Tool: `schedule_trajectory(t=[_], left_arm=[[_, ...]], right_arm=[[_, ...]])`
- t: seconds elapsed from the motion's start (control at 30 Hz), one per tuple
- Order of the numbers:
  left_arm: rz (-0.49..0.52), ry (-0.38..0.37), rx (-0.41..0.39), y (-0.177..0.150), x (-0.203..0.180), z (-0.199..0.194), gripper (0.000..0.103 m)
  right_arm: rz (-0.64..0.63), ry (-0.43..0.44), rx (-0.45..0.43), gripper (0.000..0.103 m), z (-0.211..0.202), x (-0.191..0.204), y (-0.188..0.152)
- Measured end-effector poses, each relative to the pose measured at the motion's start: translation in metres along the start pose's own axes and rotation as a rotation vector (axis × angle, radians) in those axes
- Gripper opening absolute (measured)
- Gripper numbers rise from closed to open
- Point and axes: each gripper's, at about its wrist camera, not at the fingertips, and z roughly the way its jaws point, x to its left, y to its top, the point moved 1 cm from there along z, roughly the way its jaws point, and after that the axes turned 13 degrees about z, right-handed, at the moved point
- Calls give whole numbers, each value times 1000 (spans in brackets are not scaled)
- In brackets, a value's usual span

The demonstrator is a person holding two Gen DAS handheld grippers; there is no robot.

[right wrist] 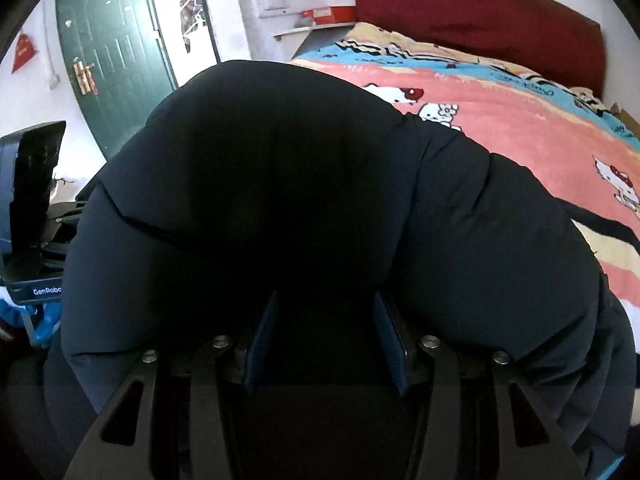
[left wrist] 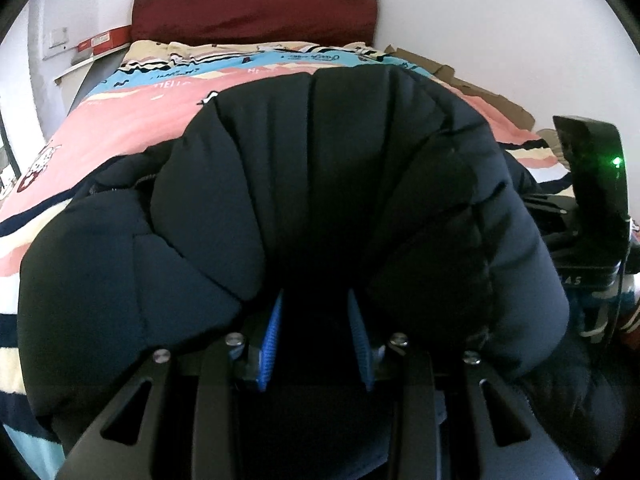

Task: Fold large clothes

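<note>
Lay bunched on the bed (left wrist: 120, 128), a dark padded jacket (left wrist: 320, 184), its puffed folds heaped over the pink patterned cover at the end away from the red headboard (left wrist: 256, 8). Left bare beyond the jacket, toward that headboard, a wide stretch of cover; on the jacket's far side, cardboard (left wrist: 472, 80) against the wall. Clamped on a thick fold, the left tool (left wrist: 316, 336), blue pads part-way apart with fabric filling the gap. Gripped likewise, the right tool (right wrist: 326, 340), pads wider, fabric packed between them. Tilted steeply down toward the bed, both tools, side by side. Stood beyond the jacket, away from the headboard, a green door (right wrist: 112, 52).
</note>
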Motion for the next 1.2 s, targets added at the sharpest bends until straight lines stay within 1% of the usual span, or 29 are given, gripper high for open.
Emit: schedule_trajectory(t=[0.07, 0.1, 0.13, 0.23, 0.27, 0.33, 0.4, 0.47, 0.5, 0.57, 0.67, 0.73, 0.77, 0.83, 0.87, 0.9, 1.0, 1.1, 1.2], left_arm=[[-30, -8, 5, 1, 3, -8, 31], [-62, -18, 6, 3, 6, -15, 31], [-86, -21, -5, 4, 9, -23, 31], [-156, -26, -119, 20, 19, -59, 32], [-172, -29, -145, 29, 23, -67, 33], [-158, -8, -164, 49, 25, -73, 38], [-131, 1, -153, 68, 25, -69, 38], [-115, 5, -131, 86, 25, -58, 38], [-100, 13, -121, 94, 22, -52, 38], [-80, 11, -115, 109, 20, -42, 38], [-49, 8, -106, 126, 10, -26, 38], [-36, -12, -88, 131, 4, -11, 38], [-24, -19, -69, 131, 1, -2, 38], [11, -9, -5, 120, -7, 16, 38], [20, -7, 18, 109, -12, 23, 38], [22, -7, 22, 97, -15, 25, 39], [11, -16, 2, 67, -19, 15, 39], [48, 4, -16, 41, -31, -2, 39], [57, 15, -36, 26, -39, -7, 39]], right_arm=[[10, 1, 6, 49, -4, 2, 2], [16, 2, 12, 49, -8, 3, 5], [18, 1, 15, 49, -12, 5, 6], [15, 3, 14, 49, -24, 11, 10], [11, 5, 11, 49, -26, 12, 9], [6, 8, -1, 49, -28, 15, 3], [0, 10, -11, 49, -33, 16, -2], [18, 25, -11, 49, -39, 13, 2], [27, 30, -18, 51, -44, 11, 8], [28, 23, -60, 57, -59, 6, 17], [34, -8, -109, 64, -74, -4, 36], [54, -60, -126, 64, -73, -18, 53], [66, -73, -125, 64, -70, -23, 58], [90, -73, -103, 64, -59, -30, 64], [101, -68, -89, 64, -53, -34, 65], [110, -61, -71, 65, -46, -35, 61], [84, -49, -32, 65, -38, -30, 40], [80, 1, -3, 66, -46, -27, 20], [60, 15, 26, 66, -57, -25, 0]])
